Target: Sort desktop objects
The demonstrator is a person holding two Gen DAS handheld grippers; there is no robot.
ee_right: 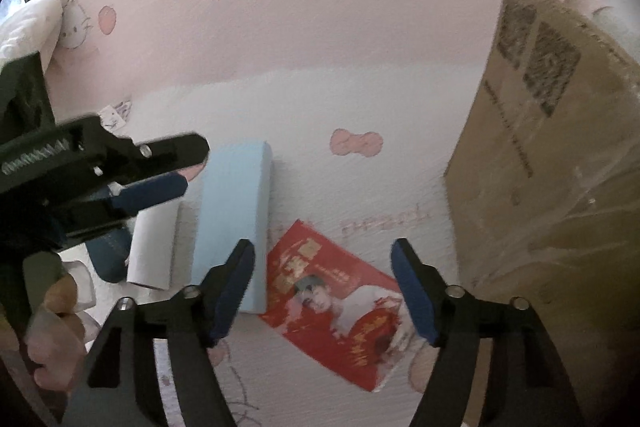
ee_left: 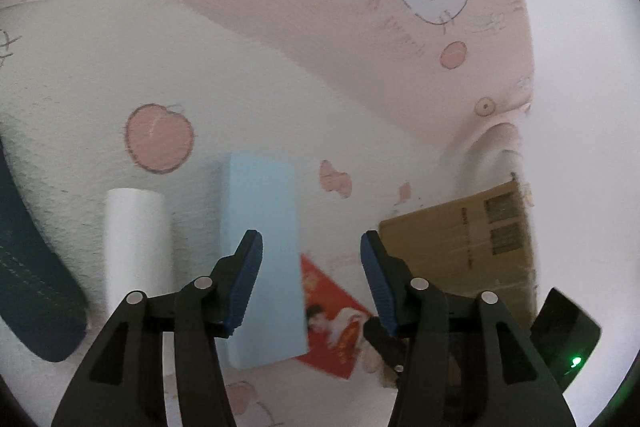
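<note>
both claws were spread wide and empty; the right claw (ee_right: 324, 283) hung over the red packet (ee_right: 340, 303), which lay flat on the tabletop (ee_right: 360, 87) between its fingers, the light blue block (ee_right: 236, 219) just left; a low, level pinch on the packet's edges looked best, while the left claw (ee_left: 312, 279) faced that block

We see a soft, textured pink-and-white cloth (ee_right: 280, 39) covering the whole work surface, printed with white cartoon cat faces, peach-coloured fruits, pink bows and faded pink lettering. Its upper band is pale pink, its lower band white. At the right the cloth bunches into a raised fold (ee_left: 500, 139). Beyond the cloth's far edge we find only blown-out white brightness. The light is soft and even, with faint shadows.
</note>
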